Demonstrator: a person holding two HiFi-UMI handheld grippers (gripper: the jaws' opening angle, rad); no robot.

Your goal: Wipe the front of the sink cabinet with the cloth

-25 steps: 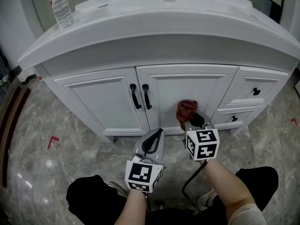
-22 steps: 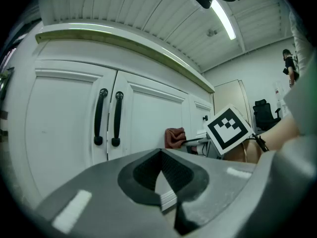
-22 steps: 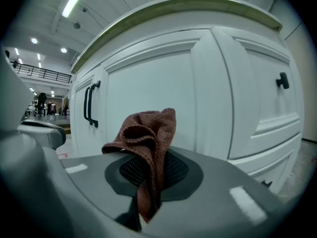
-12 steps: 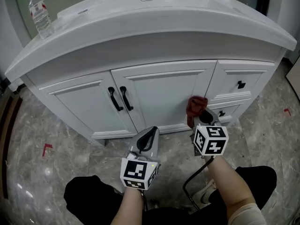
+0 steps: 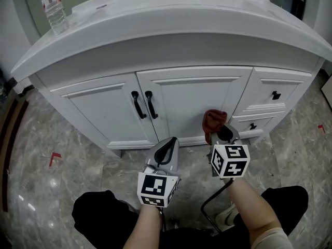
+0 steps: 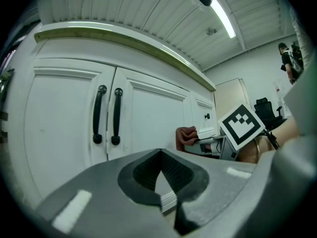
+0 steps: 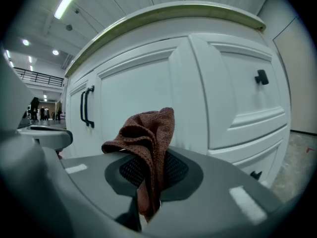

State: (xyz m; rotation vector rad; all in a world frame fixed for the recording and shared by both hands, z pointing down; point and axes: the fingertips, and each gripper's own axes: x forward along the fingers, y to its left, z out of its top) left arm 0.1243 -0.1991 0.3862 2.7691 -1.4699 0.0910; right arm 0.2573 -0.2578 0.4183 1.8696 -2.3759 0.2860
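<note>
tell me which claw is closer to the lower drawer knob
Right. The right claw, holding the red-brown cloth, sits just left of the lower drawer knob. The left claw, shut and empty, is farther left, below the black door handles.

Place: a bathroom-style sink unit stood inside a large hall, more a showroom or test space than a home.
Unit: a white sink cabinet (image 5: 192, 102) had panelled doors, black handles (image 5: 137, 105) and a curved white basin top (image 5: 171, 22).
Floor: grey marble-look tiles (image 5: 41, 191) carried red tape marks (image 5: 55, 158).
Ceiling: it was high and ribbed, with a long strip light (image 6: 223, 16).
Surroundings: an office chair (image 6: 264, 112) stood at one side; a railed upper gallery (image 7: 37, 74) ran along the other.
</note>
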